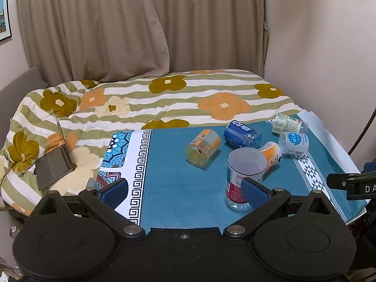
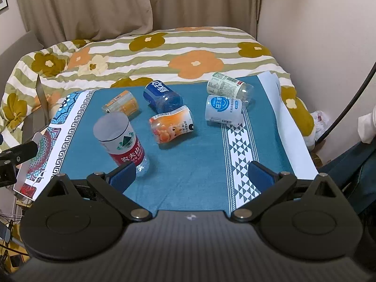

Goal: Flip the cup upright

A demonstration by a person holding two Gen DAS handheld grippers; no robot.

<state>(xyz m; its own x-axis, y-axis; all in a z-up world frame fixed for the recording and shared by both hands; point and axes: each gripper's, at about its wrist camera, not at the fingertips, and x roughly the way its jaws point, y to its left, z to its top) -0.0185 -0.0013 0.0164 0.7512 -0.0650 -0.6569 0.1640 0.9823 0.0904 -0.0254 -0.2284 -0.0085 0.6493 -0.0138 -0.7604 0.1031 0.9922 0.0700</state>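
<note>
A cut-bottle cup with a red and white label (image 1: 242,178) (image 2: 122,141) stands upright on the teal cloth, open end up. Several others lie on their sides behind it: an orange one (image 1: 203,146) (image 2: 121,104), a blue one (image 1: 242,132) (image 2: 162,95), an orange cartoon one (image 1: 272,154) (image 2: 172,124), a white and blue one (image 1: 293,142) (image 2: 223,109), and a pale green one (image 1: 287,123) (image 2: 225,87). My left gripper (image 1: 185,189) is open and empty, its right pad in front of the upright cup. My right gripper (image 2: 191,175) is open and empty, the upright cup just beyond its left pad.
The teal cloth (image 1: 176,183) (image 2: 195,155) covers a small table with patterned white borders at both sides. A bed with a flowered quilt (image 1: 164,98) (image 2: 152,54) lies behind. A laptop (image 1: 55,164) sits on the quilt at left. Curtains and walls close the back.
</note>
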